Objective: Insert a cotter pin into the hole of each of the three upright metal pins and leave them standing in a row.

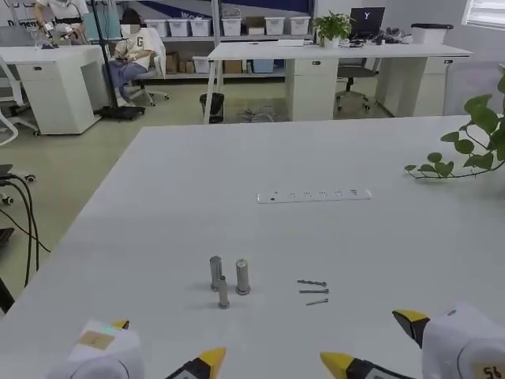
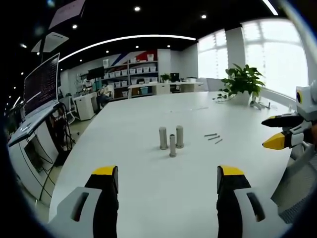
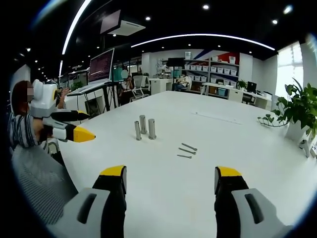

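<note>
Three upright grey metal pins (image 1: 227, 279) (image 2: 172, 139) (image 3: 144, 128) stand close together in a small cluster on the white table (image 1: 197, 197). To their right lie three thin cotter pins (image 1: 314, 291) (image 2: 213, 137) (image 3: 185, 149), loose and roughly parallel. My left gripper (image 1: 166, 343) (image 2: 167, 173) hovers open at the table's near edge, short of the metal pins, with nothing between its yellow tips. My right gripper (image 1: 372, 341) (image 3: 170, 172) is open and empty too, near the front edge below the cotter pins. Each gripper also shows in the other's view: the right gripper (image 2: 280, 134), the left gripper (image 3: 81, 125).
A white power strip (image 1: 314, 195) lies across the table beyond the pins. A leafy plant (image 1: 473, 142) trails over the far right of the table. Desks, shelves and a seated person (image 1: 134, 55) are in the background, away from the table.
</note>
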